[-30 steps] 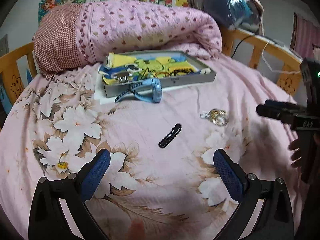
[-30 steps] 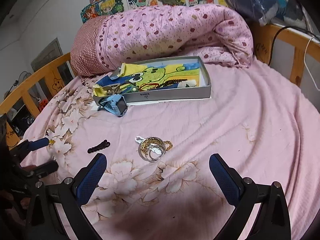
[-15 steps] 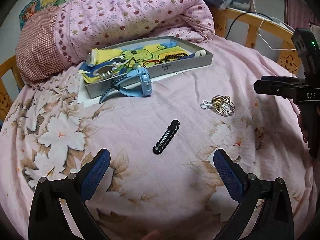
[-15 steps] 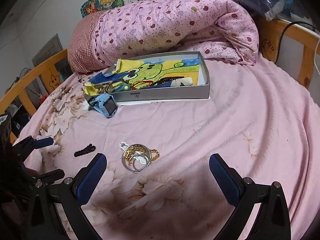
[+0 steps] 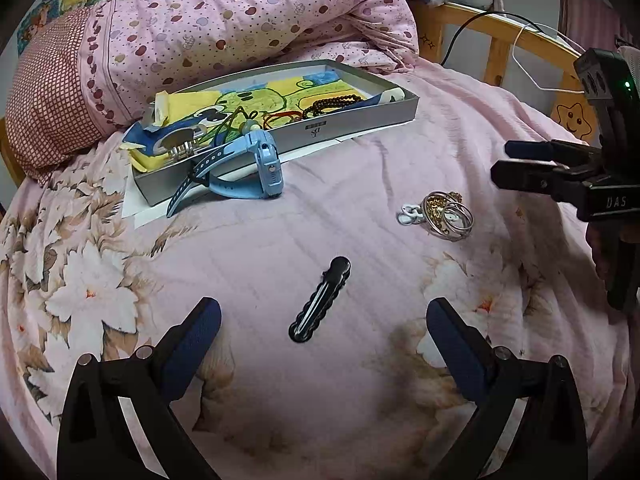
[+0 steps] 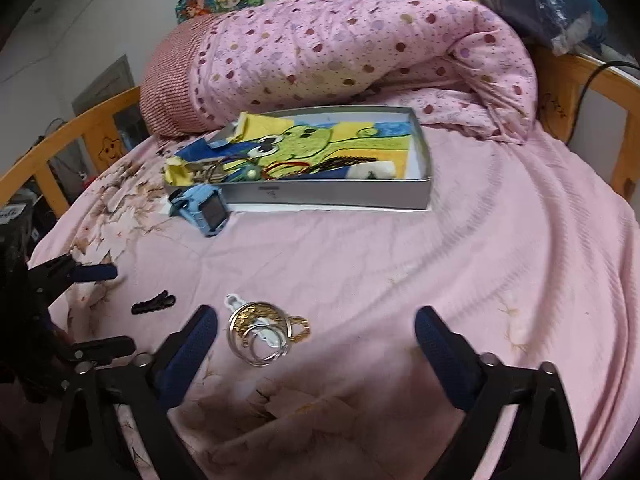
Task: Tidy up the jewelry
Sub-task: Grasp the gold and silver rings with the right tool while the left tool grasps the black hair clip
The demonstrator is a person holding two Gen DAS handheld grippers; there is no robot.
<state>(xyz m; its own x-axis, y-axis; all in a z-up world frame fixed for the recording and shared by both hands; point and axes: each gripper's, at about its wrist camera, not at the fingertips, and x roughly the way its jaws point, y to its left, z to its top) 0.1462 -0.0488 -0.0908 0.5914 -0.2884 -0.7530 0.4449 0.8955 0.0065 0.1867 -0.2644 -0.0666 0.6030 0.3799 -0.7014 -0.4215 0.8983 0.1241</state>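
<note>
A black hair clip point(image 5: 320, 300) lies on the pink floral bedspread, just ahead of my open left gripper point(image 5: 324, 332) and centred between its blue pads. A bunch of silver bangles with a gold chain and a white clasp point(image 6: 260, 334) lies between the fingers of my right gripper point(image 6: 316, 336), near the left pad and touching neither. Those jaws are closing. A grey box point(image 6: 340, 196) further back holds a cartoon cloth, bead strings and cords. A light blue watch point(image 5: 256, 164) leans on its front left corner. Each gripper shows at the edge of the other's view.
A rolled pink dotted quilt point(image 5: 240, 28) lies behind the box. A wooden bed rail point(image 5: 500, 36) with a black cable and a white wire runs along the right; another rail point(image 6: 72, 136) is at the left. Bare pink sheet point(image 6: 500, 260) spreads to the right.
Both grippers have come down and forward toward the bed. The hair clip now sits between the left pads and the bangles between the right pads. The right jaws have narrowed a little.
</note>
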